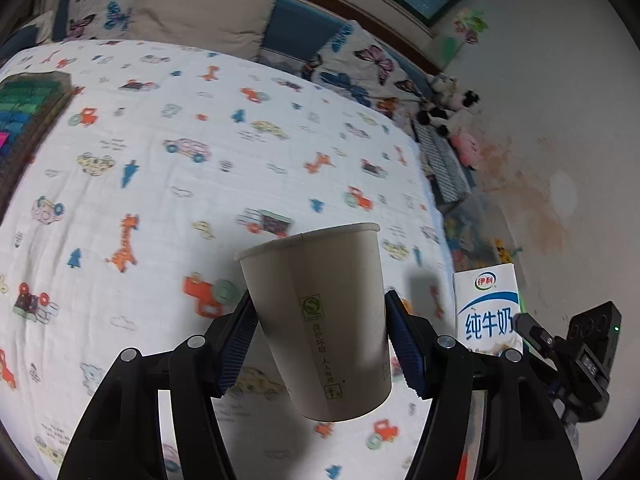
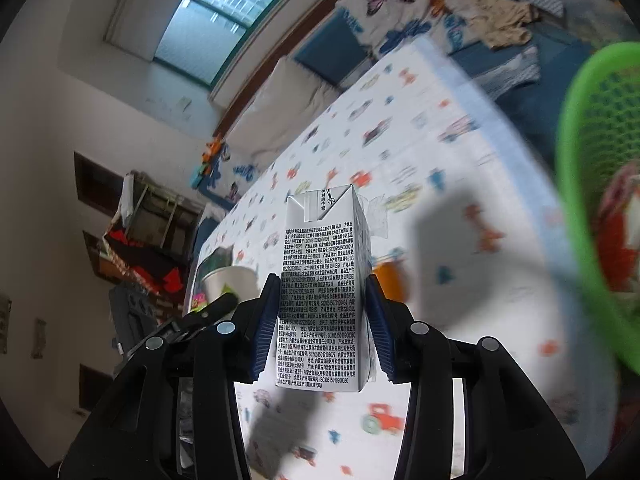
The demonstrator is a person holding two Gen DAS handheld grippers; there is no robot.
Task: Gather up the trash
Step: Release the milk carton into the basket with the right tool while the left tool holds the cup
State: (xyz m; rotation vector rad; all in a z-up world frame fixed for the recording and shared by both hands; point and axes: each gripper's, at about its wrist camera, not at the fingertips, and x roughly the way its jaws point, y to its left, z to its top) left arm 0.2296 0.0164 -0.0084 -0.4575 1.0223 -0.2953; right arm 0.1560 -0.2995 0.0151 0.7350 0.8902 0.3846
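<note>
A light, easily crushed paper cup (image 1: 320,320) is held above the patterned bedspread (image 1: 160,184), clamped low on its wall by the left gripper (image 1: 320,344), while a stiffer milk carton (image 2: 322,292) is pinched mid-body by the right gripper (image 2: 322,328) near a green basket (image 2: 600,184)

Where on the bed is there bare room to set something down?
The printed sheet lies open between the green block stack at left and the pillows. It is crowded along the wall: plush toys, and the green basket.
</note>
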